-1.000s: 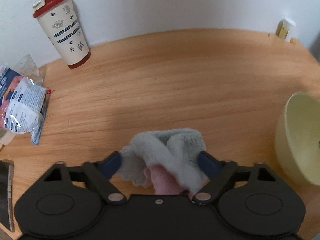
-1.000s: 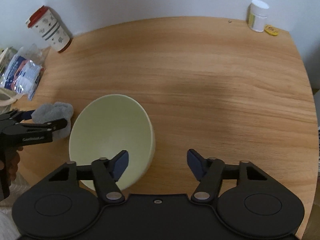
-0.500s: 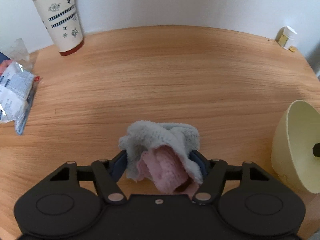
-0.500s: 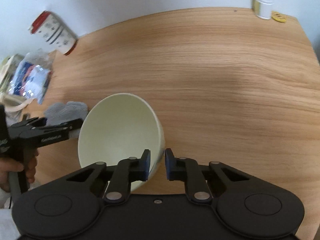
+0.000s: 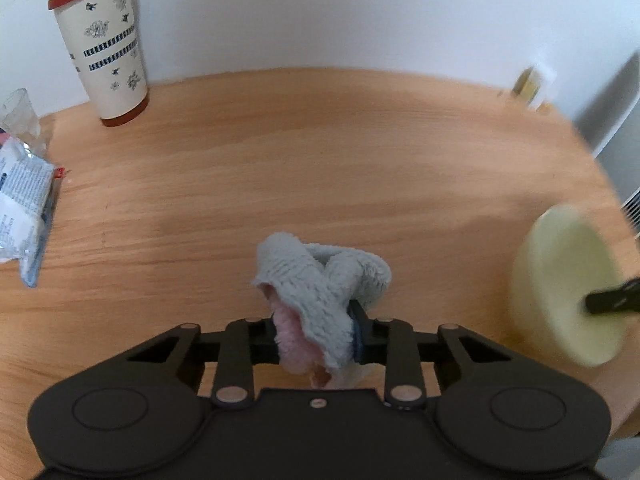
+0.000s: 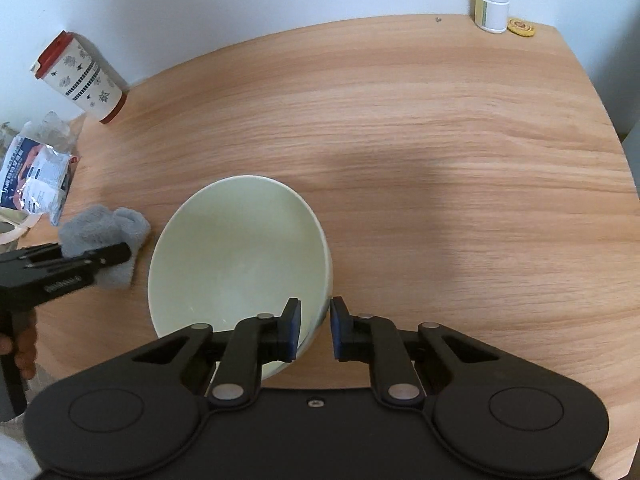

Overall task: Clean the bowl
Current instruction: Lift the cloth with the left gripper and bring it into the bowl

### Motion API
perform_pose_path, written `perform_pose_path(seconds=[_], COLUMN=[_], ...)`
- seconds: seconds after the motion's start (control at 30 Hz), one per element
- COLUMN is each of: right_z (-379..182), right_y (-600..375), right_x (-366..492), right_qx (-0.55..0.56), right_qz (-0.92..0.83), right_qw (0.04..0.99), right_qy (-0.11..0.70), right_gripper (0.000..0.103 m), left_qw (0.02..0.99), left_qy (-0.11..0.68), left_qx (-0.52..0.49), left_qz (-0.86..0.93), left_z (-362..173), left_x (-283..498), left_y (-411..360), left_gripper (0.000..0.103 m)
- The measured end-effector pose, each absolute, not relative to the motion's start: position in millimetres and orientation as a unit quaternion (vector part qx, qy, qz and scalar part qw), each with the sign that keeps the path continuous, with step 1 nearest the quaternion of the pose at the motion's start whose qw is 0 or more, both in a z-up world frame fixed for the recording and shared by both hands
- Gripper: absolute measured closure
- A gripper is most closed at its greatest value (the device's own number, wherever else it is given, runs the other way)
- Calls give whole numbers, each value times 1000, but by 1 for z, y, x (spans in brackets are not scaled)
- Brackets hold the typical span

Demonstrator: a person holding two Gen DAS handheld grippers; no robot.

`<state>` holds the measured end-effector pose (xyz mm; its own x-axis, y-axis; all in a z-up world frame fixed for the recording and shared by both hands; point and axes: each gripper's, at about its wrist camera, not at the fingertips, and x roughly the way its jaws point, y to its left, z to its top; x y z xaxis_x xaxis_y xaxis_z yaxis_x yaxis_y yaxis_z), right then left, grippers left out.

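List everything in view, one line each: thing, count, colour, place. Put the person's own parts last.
table: 1, light wood, under everything.
bowl: 1, pale yellow-green, near edge of table, tilted, rim between the right tool's pads.
cloth: 1, grey with pink side, bunched in the left tool, left of the bowl.
travel cup: 1, cream with red lid and base, far left by the wall.
packet: 1, white and blue printed, left edge of table.
jar: 1, white lid, far right corner.
small disc: 1, yellow, beside the jar.
left tool: 1, black, closed on the cloth.
right tool: 1, black, closed on the bowl's rim.
hand: 1, holding the left tool's handle.
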<state>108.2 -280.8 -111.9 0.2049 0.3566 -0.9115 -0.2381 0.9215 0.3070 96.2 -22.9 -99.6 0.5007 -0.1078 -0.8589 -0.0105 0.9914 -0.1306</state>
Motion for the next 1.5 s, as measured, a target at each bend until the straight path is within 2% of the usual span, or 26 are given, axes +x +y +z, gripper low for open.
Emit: perform_pose_path(seconds=[0.37, 0.73, 1.17, 1.5], right_z=[-111, -107, -103, -101], right_y=[-284, -274, -274, -274], right_x=[99, 94, 87, 85], right_qx=[44, 2, -40, -60], right_qz=[190, 204, 241, 259], right_qw=[783, 791, 798, 794], right_qy=[590, 577, 551, 547], right_gripper=[91, 91, 88, 84], left_qw=[859, 822, 797, 785], left_qy=[465, 514, 562, 574], left_qx=[-75, 4, -13, 39], left_qz=[-202, -245, -222, -229], left_z=[-49, -76, -110, -113], left_x=[97, 121, 139, 148], left_y=[-100, -151, -161, -178], left_gripper=[75, 75, 76, 77])
